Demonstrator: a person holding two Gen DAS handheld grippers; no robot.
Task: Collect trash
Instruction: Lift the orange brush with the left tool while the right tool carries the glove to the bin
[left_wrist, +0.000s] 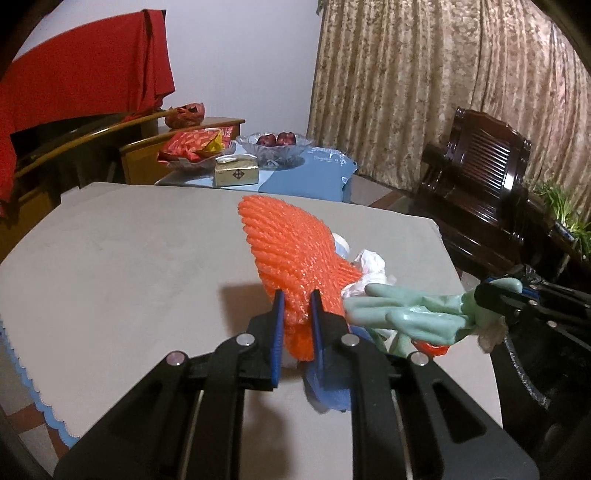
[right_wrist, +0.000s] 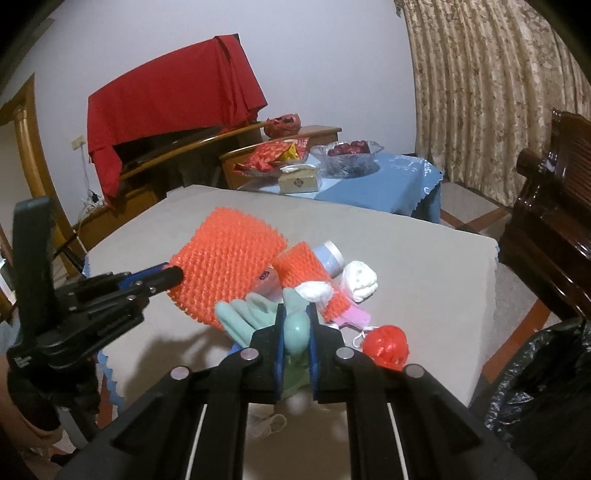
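My left gripper (left_wrist: 296, 301) is shut on an orange foam net (left_wrist: 291, 243), lifted above the grey table (left_wrist: 122, 258); the same left gripper (right_wrist: 173, 275) shows from the side in the right wrist view, pinching the orange foam net (right_wrist: 225, 266). My right gripper (right_wrist: 296, 314) is shut on a pale green rubber glove (right_wrist: 255, 315), whose fingers hang to the left. In the left wrist view the right gripper (left_wrist: 487, 295) holds the green glove (left_wrist: 406, 314) by its cuff. Under them lie a second orange net (right_wrist: 306, 269), a white paper wad (right_wrist: 360, 280), a red mesh ball (right_wrist: 386, 345) and a blue cup (right_wrist: 330, 256).
A black trash bag (right_wrist: 539, 398) stands open at the right of the table. Behind are a blue-clothed table (right_wrist: 388, 184) with a glass fruit bowl (right_wrist: 349, 153) and tissue box (right_wrist: 299, 179), a dark wooden chair (left_wrist: 480, 184), a red cloth (right_wrist: 166, 99) and curtains.
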